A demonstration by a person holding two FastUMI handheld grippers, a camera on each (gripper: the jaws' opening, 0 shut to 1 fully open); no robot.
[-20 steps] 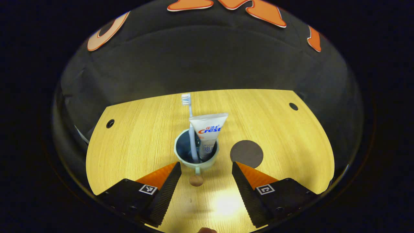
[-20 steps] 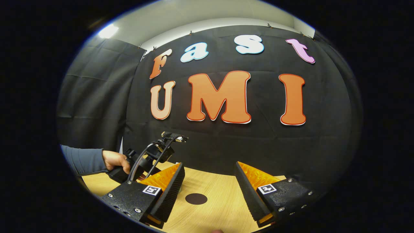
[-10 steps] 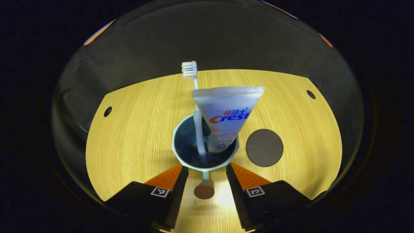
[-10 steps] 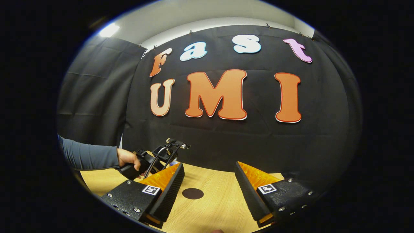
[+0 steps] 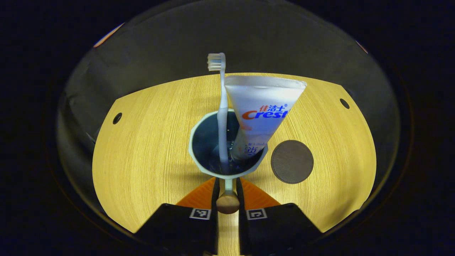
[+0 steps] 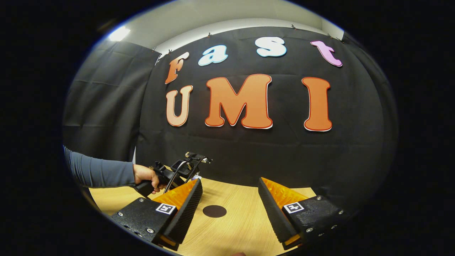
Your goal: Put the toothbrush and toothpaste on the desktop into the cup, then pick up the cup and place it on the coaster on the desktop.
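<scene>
A pale cup (image 5: 196, 149) stands on the wooden desktop (image 5: 142, 149) in the left gripper view. A toothbrush (image 5: 222, 106) and a white toothpaste tube (image 5: 261, 110) stand upright inside it. The cup's thin handle with a round wooden knob (image 5: 227, 204) points toward me, and my left gripper (image 5: 226, 182) is shut on that handle. A dark round coaster (image 5: 292, 161) lies just right of the cup. My right gripper (image 6: 230, 181) hovers open above the desktop, holding nothing, with the coaster (image 6: 214, 211) between and beyond its fingers.
In the right gripper view a hand (image 6: 145, 175) in a blue-grey sleeve holds the other gripper (image 6: 176, 170) at the left. Two small holes (image 5: 117, 118) (image 5: 344, 103) mark the desktop's far corners. The booth's black cloth wall stands behind the desktop.
My left gripper moved forward to the cup and went from open to shut on its handle. The right gripper barely moved.
</scene>
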